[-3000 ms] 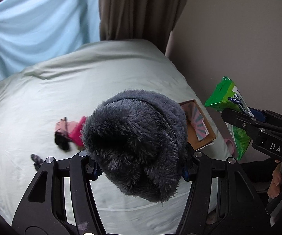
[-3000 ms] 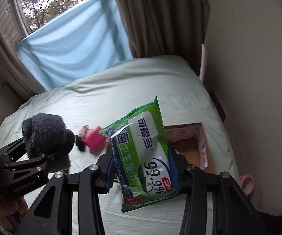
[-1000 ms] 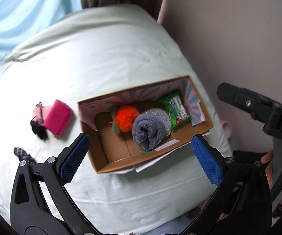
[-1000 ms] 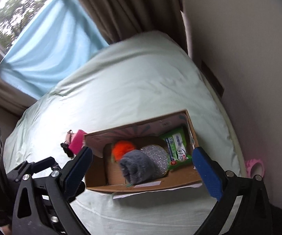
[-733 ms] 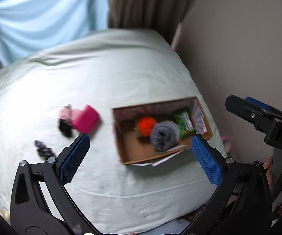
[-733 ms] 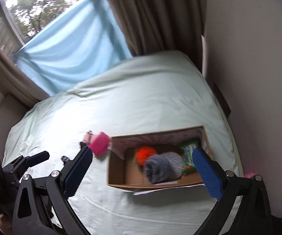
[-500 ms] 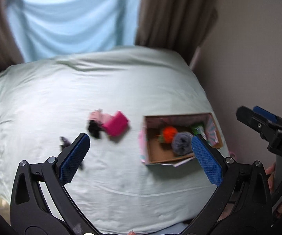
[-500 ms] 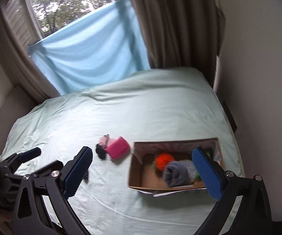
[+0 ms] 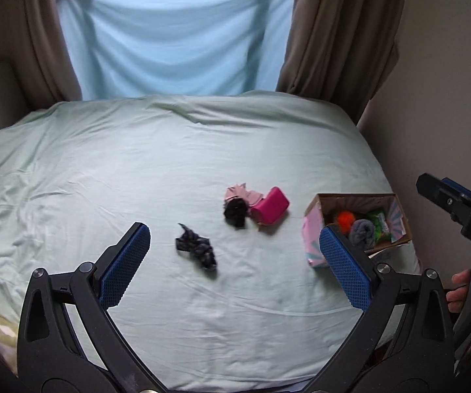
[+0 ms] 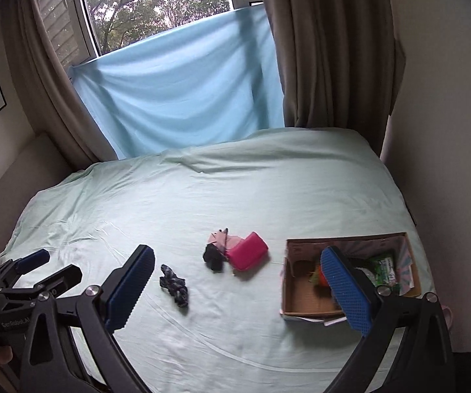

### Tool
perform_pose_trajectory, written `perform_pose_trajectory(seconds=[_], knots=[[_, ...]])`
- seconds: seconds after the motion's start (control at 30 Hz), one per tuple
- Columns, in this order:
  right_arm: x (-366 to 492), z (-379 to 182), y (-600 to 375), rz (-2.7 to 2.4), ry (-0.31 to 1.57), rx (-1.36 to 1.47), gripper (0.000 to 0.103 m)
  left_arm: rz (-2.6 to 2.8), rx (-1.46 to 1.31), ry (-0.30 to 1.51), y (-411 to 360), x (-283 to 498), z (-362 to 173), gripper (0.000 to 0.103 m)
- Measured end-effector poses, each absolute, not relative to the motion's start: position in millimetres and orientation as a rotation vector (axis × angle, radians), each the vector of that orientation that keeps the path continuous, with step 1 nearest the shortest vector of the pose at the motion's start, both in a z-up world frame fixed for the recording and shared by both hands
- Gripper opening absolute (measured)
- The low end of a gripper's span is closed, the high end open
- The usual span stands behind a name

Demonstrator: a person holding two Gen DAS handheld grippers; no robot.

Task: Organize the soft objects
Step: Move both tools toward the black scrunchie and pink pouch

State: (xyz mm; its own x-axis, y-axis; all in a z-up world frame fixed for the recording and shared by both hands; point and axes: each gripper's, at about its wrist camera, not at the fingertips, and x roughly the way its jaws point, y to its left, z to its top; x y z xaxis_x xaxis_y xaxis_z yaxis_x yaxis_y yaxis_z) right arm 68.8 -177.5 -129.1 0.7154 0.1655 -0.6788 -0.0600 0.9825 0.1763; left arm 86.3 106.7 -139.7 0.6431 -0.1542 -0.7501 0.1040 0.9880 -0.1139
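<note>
pale mint-green sheet covers the bed (image 9: 170, 163), which fills most of both views, with a light blue cloth (image 10: 183, 91) hung over the window behind it and brown curtains (image 10: 333, 49) either side. the cardboard box (image 10: 301, 301) sits near the bed's right edge by the wall, and inside it there's a grey fuzzy thing (image 9: 361, 229), an orange pom-pom (image 9: 345, 217) and a green wipes pack (image 10: 383, 268) side by side. out on the sheet, left of the box and apart from it, a hot pink pouch (image 10: 248, 255) lies touching a pale pink cloth (image 9: 238, 193) and a black scrunchie (image 10: 212, 257). a dark patterned scrunchie (image 9: 196, 249) lies by itself further left and nearer. left gripper (image 9: 235, 262) is spread wide with nothing in it, hovering above the bed. right gripper (image 10: 238, 291) is the same, wide apart and empty, its right finger overlapping the box in view.
</note>
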Motion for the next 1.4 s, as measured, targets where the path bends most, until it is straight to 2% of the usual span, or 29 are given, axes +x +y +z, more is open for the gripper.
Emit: perform_pose_trajectory(seconds=[0.17,0.33,0.67,0.87,1.1,1.2,1.4], knots=[[78.3,-140.0,-143.8,0.107,0.76,0.161,0.101,-0.182,-0.046,0.881,138.8,101.0,-161.3,0.103],[95.7,-165.2,-120.8,0.071,0.792,0.165,0.101,-0.242,-0.023,0.942,156.3,130.3,-204.6,0.103],[156.0,-256.6,-102.5,0.015,0.896,0.289,0.101,-0.293,-0.047,1.099,165.5,184.0,-313.1,0.103],[200.7,-319.9,-112.3,-0.027,0.979,0.462,0.101,-0.256,-0.153,1.211,168.6,216.2,-373.4,0.103],[251.5,-374.8,-123.4,-0.119,1.057,0.529,0.101,-0.161,-0.321,1.326,173.9,252.2,-434.9,0.102],[270.0,-396.4,-130.0,-0.157,1.08,0.55,0.101,-0.138,-0.379,1.377,169.9,261.9,-459.6,0.099],[294.5,-440.0,-145.7,-0.247,1.153,0.644,0.101,-0.089,-0.419,1.447,155.6,273.4,-498.1,0.098]])
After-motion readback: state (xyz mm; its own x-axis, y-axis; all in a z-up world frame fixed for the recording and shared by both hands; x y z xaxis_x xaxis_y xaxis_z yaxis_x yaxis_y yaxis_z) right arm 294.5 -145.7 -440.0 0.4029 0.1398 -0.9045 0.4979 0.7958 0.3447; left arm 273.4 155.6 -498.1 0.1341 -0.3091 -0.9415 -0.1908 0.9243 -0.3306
